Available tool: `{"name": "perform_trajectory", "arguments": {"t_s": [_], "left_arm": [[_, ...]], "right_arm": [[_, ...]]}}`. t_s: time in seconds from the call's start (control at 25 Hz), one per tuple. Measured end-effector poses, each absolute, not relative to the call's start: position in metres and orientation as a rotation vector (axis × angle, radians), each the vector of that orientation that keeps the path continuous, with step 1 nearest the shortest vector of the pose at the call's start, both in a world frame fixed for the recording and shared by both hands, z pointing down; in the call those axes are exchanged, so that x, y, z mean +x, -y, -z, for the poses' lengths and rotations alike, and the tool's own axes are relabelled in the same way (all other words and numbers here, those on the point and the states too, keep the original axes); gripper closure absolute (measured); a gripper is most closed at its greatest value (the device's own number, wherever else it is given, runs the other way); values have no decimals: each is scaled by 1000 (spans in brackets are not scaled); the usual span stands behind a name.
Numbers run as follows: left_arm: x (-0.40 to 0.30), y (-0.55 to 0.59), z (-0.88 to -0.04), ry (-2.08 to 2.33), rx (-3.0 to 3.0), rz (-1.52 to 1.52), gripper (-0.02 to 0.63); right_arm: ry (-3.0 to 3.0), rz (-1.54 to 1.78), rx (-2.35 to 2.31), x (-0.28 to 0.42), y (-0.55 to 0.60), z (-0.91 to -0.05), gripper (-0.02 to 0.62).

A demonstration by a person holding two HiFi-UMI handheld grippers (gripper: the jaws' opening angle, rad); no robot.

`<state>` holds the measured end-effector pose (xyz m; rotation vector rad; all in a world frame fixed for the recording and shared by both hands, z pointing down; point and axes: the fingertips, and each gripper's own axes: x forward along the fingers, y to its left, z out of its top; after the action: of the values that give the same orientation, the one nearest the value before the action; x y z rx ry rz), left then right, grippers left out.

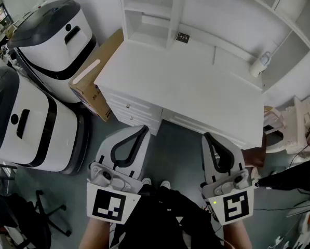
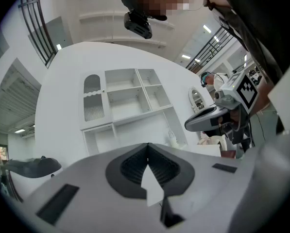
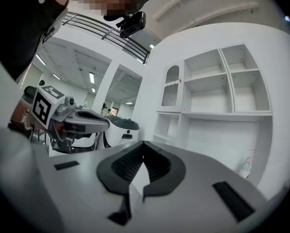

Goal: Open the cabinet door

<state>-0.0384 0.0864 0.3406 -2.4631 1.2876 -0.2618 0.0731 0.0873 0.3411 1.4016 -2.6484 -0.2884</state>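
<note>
A white desk (image 1: pixel 196 87) with a shelf hutch (image 1: pixel 149 14) stands in front of me. The hutch has an arched, slatted cabinet door (image 2: pixel 92 98), also visible in the right gripper view (image 3: pixel 170 87), and it looks closed. Below the desk top on the left are white drawers (image 1: pixel 131 110). My left gripper (image 1: pixel 143 129) (image 2: pixel 147 145) hangs short of the desk's front edge, its jaws shut and empty. Level with it on the right is my right gripper (image 1: pixel 206 136) (image 3: pixel 144 143), likewise shut on nothing. Each gripper shows in the other's view: the right gripper (image 2: pixel 208 121) and the left gripper (image 3: pixel 81 121).
Two white machines with dark lids (image 1: pixel 56 32) (image 1: pixel 25 118) stand left of the desk, with a cardboard box (image 1: pixel 95 74) leaning between them and it. A small white object (image 1: pixel 260 64) sits at the desk's back right. A pale chair (image 1: pixel 287 131) stands right.
</note>
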Motion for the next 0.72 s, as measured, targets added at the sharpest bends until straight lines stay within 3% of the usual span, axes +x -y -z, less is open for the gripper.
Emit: {"name": "perform_trajectory", "arguments": {"t_s": [0.72], "left_arm": [[-39,-92,-343,-1265,-2479,251,609]], "right_arm": [[2643,262,1428,68,-92,-343,592]]}}
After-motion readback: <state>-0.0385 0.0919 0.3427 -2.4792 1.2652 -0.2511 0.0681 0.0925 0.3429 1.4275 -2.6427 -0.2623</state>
